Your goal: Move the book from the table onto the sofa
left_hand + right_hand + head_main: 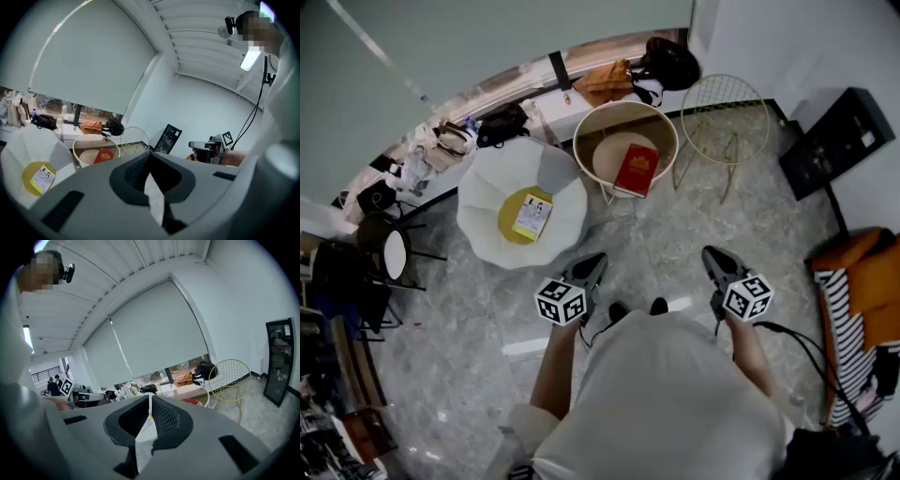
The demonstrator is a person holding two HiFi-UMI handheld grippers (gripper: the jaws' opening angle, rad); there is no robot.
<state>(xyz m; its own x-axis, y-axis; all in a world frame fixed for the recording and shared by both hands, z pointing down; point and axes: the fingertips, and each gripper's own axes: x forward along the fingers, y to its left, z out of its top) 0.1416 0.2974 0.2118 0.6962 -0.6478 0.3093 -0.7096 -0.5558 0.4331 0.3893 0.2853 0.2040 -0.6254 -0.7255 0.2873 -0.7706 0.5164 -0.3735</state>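
White shirt (666,394), black shoes (619,311), black cable (807,351)

The book (637,170), red with a gold emblem on its cover, lies closed and flat, cover up, slightly askew; it rests on the right part of the round, high-rimmed cream counter (586,131), far centre.

A grey marbled floor (656,253) carries a round, high-rimmed worktop (581,141), a white petal-shaped worktop (483,192) just beside it, and a gold wire table (724,105). A red book (637,170) lies flat in the round one. On the white one lies a yellow disc (508,225) bearing a booklet (532,217).
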